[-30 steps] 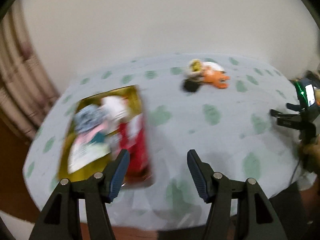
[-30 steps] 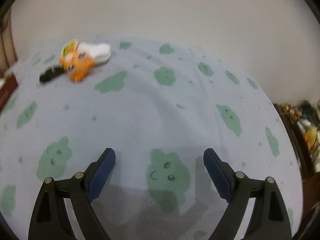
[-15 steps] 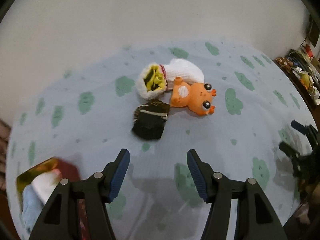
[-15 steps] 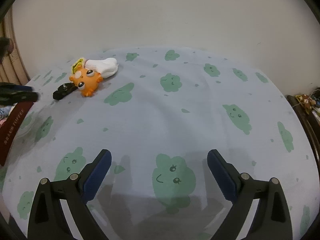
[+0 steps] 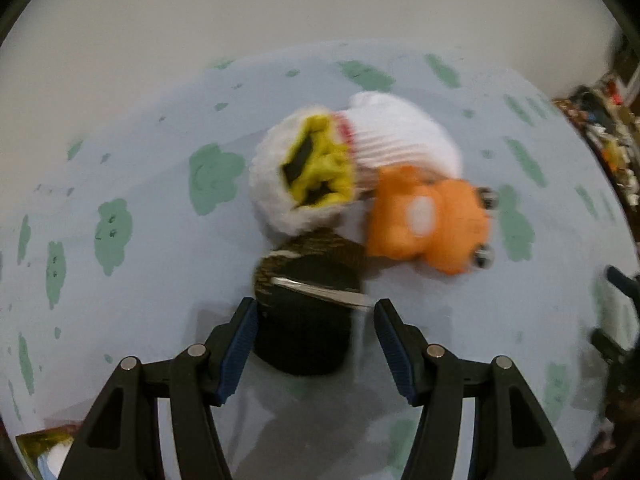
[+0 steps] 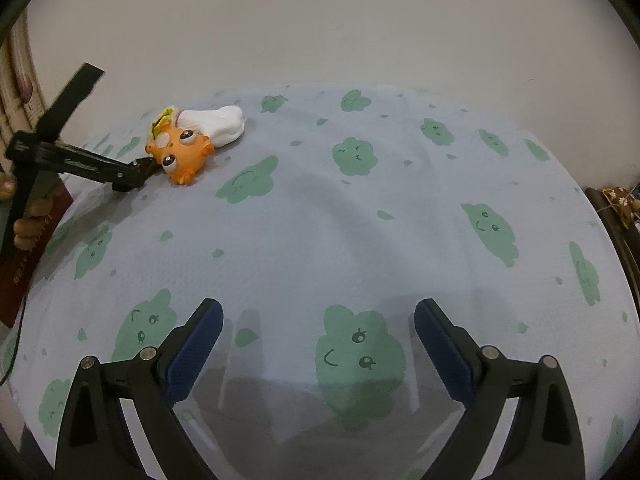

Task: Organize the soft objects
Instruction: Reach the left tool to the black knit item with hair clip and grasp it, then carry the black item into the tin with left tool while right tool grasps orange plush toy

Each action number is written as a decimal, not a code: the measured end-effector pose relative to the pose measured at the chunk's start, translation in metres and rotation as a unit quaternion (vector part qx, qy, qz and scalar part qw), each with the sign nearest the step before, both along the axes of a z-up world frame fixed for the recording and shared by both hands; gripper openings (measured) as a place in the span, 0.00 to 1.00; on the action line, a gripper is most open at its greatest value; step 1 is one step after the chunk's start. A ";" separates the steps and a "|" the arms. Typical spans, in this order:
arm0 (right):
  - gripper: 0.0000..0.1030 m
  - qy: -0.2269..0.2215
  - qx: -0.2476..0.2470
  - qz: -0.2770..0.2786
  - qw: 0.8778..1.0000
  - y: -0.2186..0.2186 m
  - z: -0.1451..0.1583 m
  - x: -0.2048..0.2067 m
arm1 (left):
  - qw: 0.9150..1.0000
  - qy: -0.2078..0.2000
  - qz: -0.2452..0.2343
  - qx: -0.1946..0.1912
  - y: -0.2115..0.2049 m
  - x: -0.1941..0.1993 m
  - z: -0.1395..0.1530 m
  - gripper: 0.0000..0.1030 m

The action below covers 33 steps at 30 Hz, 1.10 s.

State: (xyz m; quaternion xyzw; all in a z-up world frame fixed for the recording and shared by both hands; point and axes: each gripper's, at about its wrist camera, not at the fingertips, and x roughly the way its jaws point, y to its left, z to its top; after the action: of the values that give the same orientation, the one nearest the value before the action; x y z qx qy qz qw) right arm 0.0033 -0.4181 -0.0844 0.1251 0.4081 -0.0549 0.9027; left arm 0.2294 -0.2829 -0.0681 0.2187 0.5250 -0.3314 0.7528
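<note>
Pre-grasp: left gripper point(image 5: 314, 346) open around dark sock point(image 5: 306, 320) (no squeeze yet), needs closing; right gripper point(image 6: 318, 344) open, empty.

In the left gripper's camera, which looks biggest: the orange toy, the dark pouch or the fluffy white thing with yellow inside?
1. orange toy and fluffy white thing: about alike, too close to rank.
2. dark pouch: a bit smaller, though nearest the camera, so unsure.

Gold lettering runs along the dark red box point(image 6: 24, 268) at the left edge, seemingly too blurred to read.
</note>
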 end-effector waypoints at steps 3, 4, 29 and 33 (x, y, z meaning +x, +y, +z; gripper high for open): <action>0.93 -0.001 0.001 0.000 1.000 0.000 0.000 0.000 | 1.000 0.002 0.006 -0.019 0.002 0.008 -0.001 0.60; 0.93 -0.001 0.001 0.000 1.000 0.000 0.000 0.000 | 1.000 0.002 0.009 -0.019 0.002 0.010 -0.001 0.60; 0.64 -0.032 0.032 0.153 0.987 0.050 0.036 0.079 | 0.981 -0.037 0.096 -0.165 0.094 -0.151 0.090 0.40; 0.62 -0.034 0.023 0.193 0.980 0.067 0.050 0.120 | 0.976 -0.050 0.136 -0.160 0.133 -0.162 0.104 0.40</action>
State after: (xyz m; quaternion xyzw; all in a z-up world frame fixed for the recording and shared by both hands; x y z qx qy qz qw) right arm 0.1235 -0.3515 -0.0349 0.0669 0.3947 0.1339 0.9065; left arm 0.0673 -0.1499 0.0361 0.0382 0.4519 -0.2943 0.8412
